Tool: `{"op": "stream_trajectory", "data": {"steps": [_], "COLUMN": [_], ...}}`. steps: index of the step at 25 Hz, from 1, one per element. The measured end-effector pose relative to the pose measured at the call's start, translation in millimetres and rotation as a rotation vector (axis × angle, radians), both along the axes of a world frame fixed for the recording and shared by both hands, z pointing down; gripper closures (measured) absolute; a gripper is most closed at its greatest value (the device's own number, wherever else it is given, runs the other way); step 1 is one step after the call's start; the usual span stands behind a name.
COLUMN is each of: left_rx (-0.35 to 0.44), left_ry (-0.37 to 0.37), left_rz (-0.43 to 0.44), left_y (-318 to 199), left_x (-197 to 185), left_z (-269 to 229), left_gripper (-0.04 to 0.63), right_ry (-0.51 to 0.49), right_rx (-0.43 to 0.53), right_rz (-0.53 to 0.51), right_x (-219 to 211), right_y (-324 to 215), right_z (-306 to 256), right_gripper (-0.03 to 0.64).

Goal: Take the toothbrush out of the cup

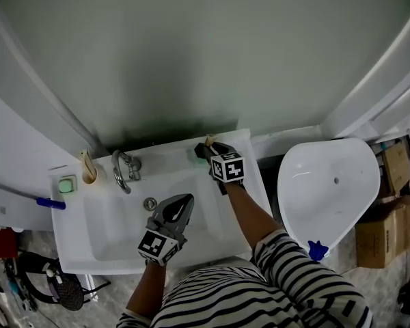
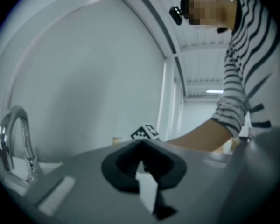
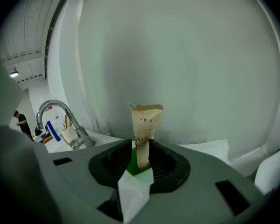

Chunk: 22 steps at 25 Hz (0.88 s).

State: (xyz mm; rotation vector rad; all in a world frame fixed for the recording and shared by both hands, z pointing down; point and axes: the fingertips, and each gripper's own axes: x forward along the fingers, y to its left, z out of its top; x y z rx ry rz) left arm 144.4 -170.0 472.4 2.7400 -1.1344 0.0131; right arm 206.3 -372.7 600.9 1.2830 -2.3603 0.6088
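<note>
A toothbrush in a brown paper sleeve (image 3: 146,125) stands upright in a green cup (image 3: 129,164) at the back right corner of the white sink (image 1: 116,244). In the head view its tip (image 1: 209,141) and the cup (image 1: 199,153) show just past my right gripper (image 1: 206,149). In the right gripper view, that gripper (image 3: 141,160) has its jaws on either side of the sleeve, with a sliver of green showing at the left pad. My left gripper (image 1: 180,207) hangs over the basin, shut and empty (image 2: 141,160).
The chrome faucet (image 1: 121,169) rises at the sink's back left, with a beige holder (image 1: 89,168) and a green soap dish (image 1: 67,184) beside it. A drain (image 1: 150,203) lies in the basin. A white toilet (image 1: 328,183) and cardboard boxes (image 1: 386,224) stand to the right.
</note>
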Motion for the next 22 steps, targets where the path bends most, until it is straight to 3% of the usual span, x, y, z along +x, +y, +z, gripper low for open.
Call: {"op": "stream_trajectory", "data": {"steps": [8,22], "left_rx": [-0.001,0.015], "left_ry": [0.001,-0.007], "left_rz": [0.004,-0.005], "left_y": [3,2], "left_x": [-1,3], "left_z": [-1,-9], "left_gripper": [0.588,0.588], "right_ry": [0.021,0.002], "right_rx": [0.023,0.129], "right_rz": [0.028,0.027], "right_x": [4,11], "right_y": [-2,-4], "right_z": [-2,-42], "right_gripper": [0.59,0.6]}}
